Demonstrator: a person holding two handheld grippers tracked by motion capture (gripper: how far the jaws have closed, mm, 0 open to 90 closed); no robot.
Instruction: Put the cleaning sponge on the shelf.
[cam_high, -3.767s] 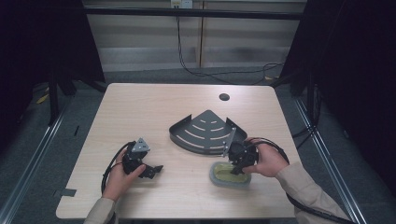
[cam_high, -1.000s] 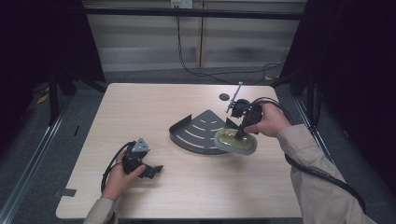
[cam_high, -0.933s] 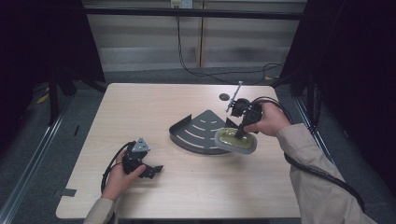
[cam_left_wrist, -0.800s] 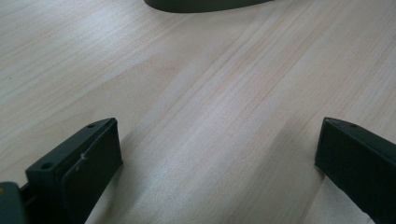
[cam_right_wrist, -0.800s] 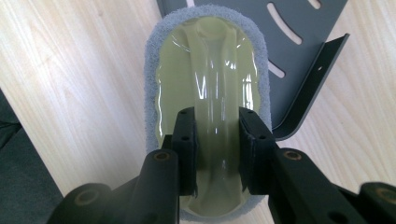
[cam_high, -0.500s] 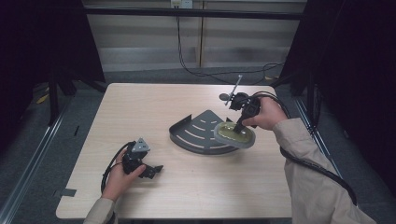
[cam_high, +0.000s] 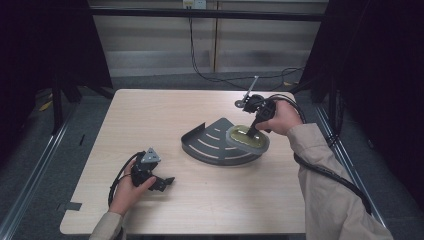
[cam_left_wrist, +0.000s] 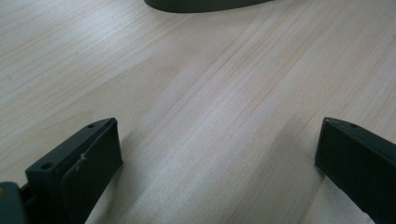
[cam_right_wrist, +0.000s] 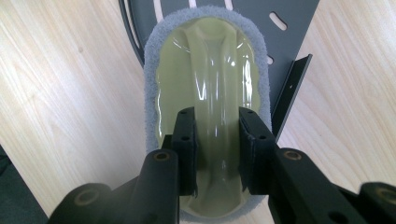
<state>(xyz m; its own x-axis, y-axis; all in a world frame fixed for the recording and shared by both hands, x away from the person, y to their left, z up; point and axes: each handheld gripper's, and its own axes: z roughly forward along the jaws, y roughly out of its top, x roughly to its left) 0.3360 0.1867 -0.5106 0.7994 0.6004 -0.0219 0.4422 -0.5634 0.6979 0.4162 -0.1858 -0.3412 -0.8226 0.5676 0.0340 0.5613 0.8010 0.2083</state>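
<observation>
While the right gripper clamps the ridge handle of the scrub pad over the dark rack's right edge, the pad could catch the upright rim and tip; the left gripper rests wide open on the counter.

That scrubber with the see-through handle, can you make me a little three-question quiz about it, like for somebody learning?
1. True or false: the right hand-held gripper is shut on the scrubber by its handle ridge.
2. What lies under the scrubber's far end?
A. the dark slotted tray
B. a blue bowl
C. a towel
3. Fill in: the left hand-held gripper rests on the table with its jaws ____.

Key: 1 true; 2 A; 3 open.
</observation>
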